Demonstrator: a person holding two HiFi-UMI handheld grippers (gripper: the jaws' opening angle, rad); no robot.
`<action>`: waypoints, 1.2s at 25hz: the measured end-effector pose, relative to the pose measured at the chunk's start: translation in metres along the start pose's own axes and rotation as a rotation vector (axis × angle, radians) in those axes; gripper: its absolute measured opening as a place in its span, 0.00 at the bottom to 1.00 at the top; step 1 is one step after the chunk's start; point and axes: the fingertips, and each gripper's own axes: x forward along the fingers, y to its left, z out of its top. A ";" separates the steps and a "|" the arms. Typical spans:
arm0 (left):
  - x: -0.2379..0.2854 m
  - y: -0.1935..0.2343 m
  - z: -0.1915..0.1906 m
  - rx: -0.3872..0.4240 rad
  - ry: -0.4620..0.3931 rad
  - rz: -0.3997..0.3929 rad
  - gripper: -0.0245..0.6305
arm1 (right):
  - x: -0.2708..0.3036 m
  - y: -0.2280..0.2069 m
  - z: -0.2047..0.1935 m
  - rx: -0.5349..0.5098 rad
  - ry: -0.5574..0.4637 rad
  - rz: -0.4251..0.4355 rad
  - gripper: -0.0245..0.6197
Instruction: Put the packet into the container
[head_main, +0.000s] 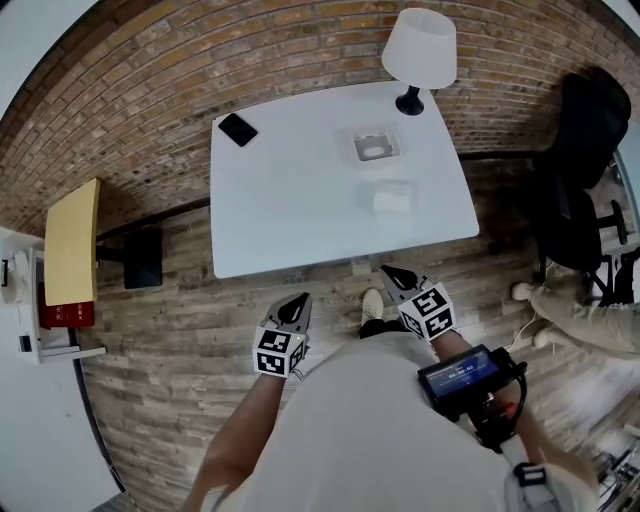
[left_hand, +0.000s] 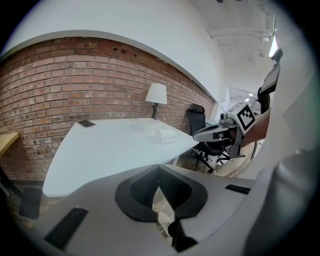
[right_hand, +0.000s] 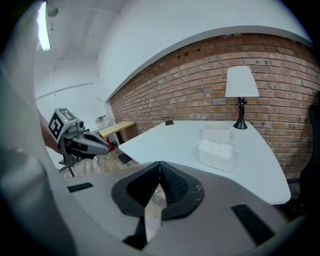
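A white packet lies on the white table, near its front right side. Just behind it stands a small clear square container. Both grippers hang over the wooden floor in front of the table, apart from everything on it. My left gripper is shut with nothing in it, and so is my right gripper. In the right gripper view the jaws meet, with the packet and container ahead on the table. The left gripper view shows its closed tips and the packet far off.
A white lamp stands at the table's back right corner and a black phone at the back left. A black office chair and another person's legs are at right. A yellow side table is at left.
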 end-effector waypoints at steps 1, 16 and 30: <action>0.004 0.000 0.003 0.001 0.001 -0.003 0.05 | 0.001 -0.006 0.001 0.002 0.003 -0.004 0.05; 0.084 0.002 0.068 0.053 -0.007 -0.037 0.05 | 0.014 -0.094 0.030 -0.071 0.002 -0.064 0.05; 0.101 0.012 0.084 0.035 -0.003 -0.001 0.05 | 0.028 -0.116 0.043 -0.181 0.047 -0.033 0.05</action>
